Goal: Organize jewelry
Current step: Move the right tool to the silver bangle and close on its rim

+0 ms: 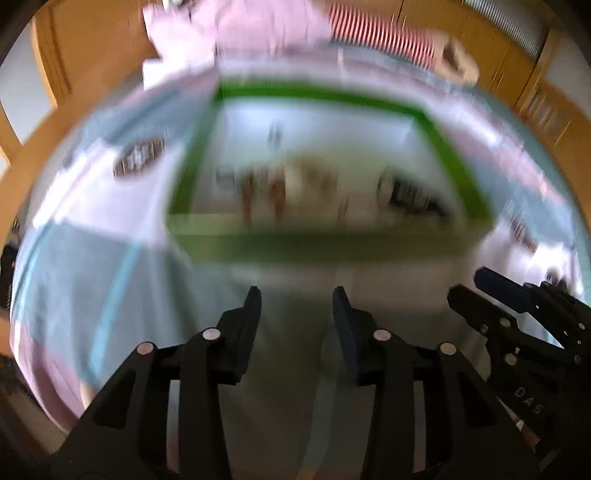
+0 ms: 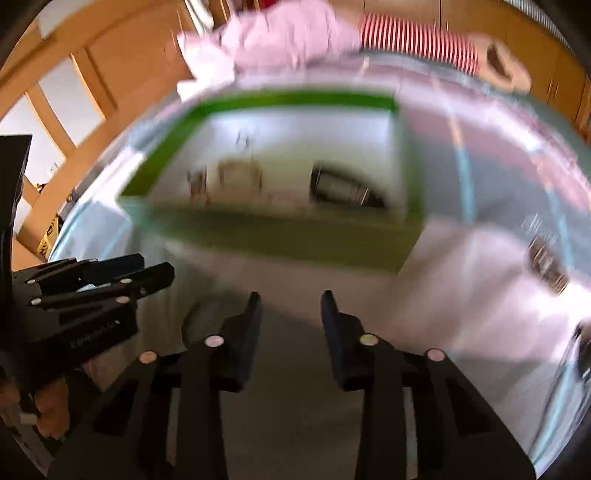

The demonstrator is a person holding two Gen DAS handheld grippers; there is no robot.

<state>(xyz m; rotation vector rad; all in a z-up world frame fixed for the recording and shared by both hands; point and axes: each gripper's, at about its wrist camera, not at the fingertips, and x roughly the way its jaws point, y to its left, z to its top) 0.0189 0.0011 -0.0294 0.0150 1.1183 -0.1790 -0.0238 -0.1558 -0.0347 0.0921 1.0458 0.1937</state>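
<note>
Both views are motion-blurred. A shallow green-rimmed box (image 1: 317, 96) (image 2: 295, 99) lies on the table ahead of both grippers. Blurred jewelry lies on its white floor: brownish pieces (image 1: 273, 188) (image 2: 240, 173) and a dark bracelet-like piece (image 1: 410, 194) (image 2: 343, 184). My left gripper (image 1: 297, 295) hangs just short of the box's near wall, jaws apart with only tablecloth between them. My right gripper (image 2: 290, 299) stands the same way, open and holding nothing. Each gripper shows in the other's view, the right one (image 1: 476, 284) and the left one (image 2: 155, 269), side by side.
A pastel blue and pink checked cloth (image 1: 92, 280) covers the table. A dark patterned piece (image 1: 138, 158) (image 2: 546, 262) lies on it outside the box. Pink fabric (image 1: 236, 26) and a red-and-white striped thing (image 1: 384, 37) sit behind the box. Wooden cabinets (image 1: 92, 44) stand around.
</note>
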